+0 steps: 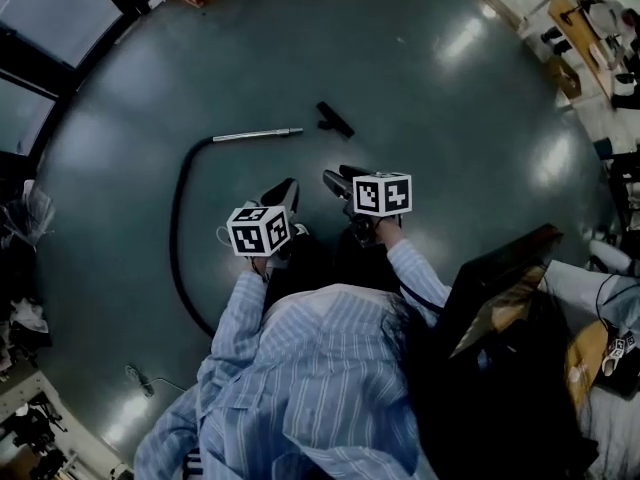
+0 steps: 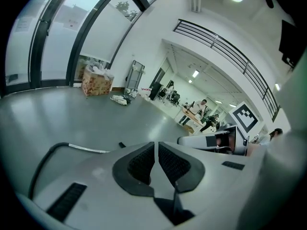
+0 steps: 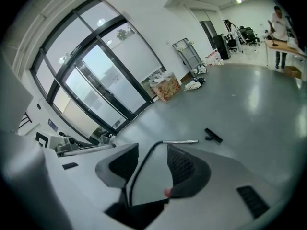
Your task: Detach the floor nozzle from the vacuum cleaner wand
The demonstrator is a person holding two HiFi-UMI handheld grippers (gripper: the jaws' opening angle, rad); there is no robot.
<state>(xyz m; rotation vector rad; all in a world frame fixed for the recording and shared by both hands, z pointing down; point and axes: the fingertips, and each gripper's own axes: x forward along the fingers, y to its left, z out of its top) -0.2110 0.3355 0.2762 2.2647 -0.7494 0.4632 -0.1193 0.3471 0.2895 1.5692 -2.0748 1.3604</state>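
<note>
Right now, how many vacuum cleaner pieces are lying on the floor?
2: the metal wand on its black hose, and the floor nozzle apart, beyond its tip. More may be hidden.

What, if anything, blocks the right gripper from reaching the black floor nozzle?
Probably nothing, yes: the open, empty right gripper faces bare grey floor up to the black floor nozzle, which lies apart from the silver wand.

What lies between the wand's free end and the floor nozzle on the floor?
Nothing. Only bare grey floor separates the tip of the wand from the floor nozzle, and they lie apart. The head view shows it, and so does the right gripper view.
</note>
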